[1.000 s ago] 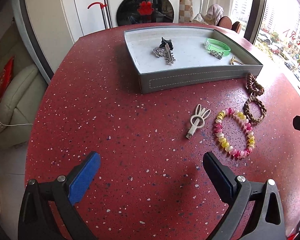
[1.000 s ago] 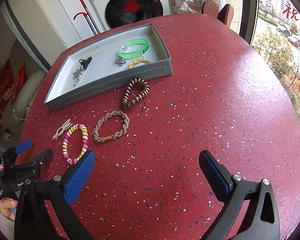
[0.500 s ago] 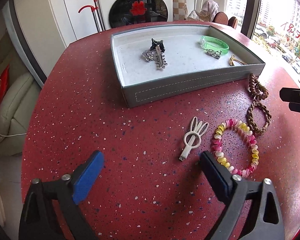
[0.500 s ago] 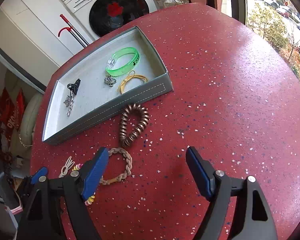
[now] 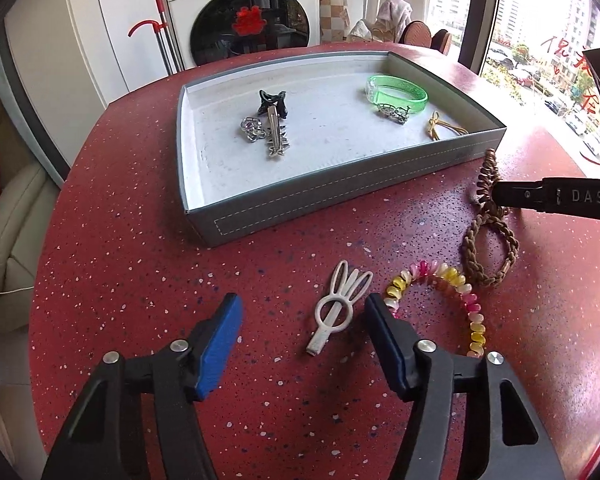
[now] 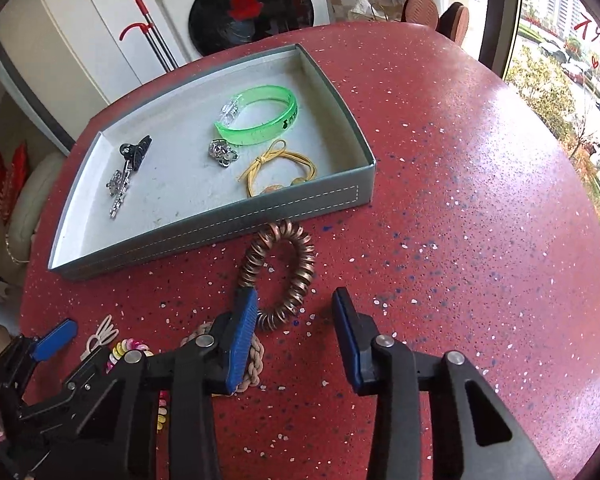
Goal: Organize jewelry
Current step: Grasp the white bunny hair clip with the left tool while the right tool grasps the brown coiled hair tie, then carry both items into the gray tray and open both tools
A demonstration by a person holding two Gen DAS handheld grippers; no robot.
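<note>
A white rabbit-shaped hair clip (image 5: 336, 308) lies on the red table between the fingers of my left gripper (image 5: 302, 332). Its jaws are closing, with gaps still on both sides of the clip. A copper spiral hair tie (image 6: 280, 272) lies just in front of the grey tray (image 6: 220, 224). Its near end sits between the fingers of my right gripper (image 6: 294, 328), whose jaws are closing too. The left pad is at the coil and the right pad stands apart. The grey tray (image 5: 340, 196) holds a green bracelet (image 5: 396, 94), a black clip with silver pins (image 5: 272, 120) and a yellow elastic (image 6: 276, 164).
A pink-and-yellow spiral hair tie (image 5: 452, 280) and a braided brown band (image 5: 488, 248) lie on the table right of the white clip. A washing machine (image 5: 252, 12), a red-handled mop and chairs stand beyond the round table's far edge. A window is at the right.
Both grippers have moved forward and their jaws have narrowed. The left now brackets the white clip, the right brackets the near end of the copper spiral tie.
</note>
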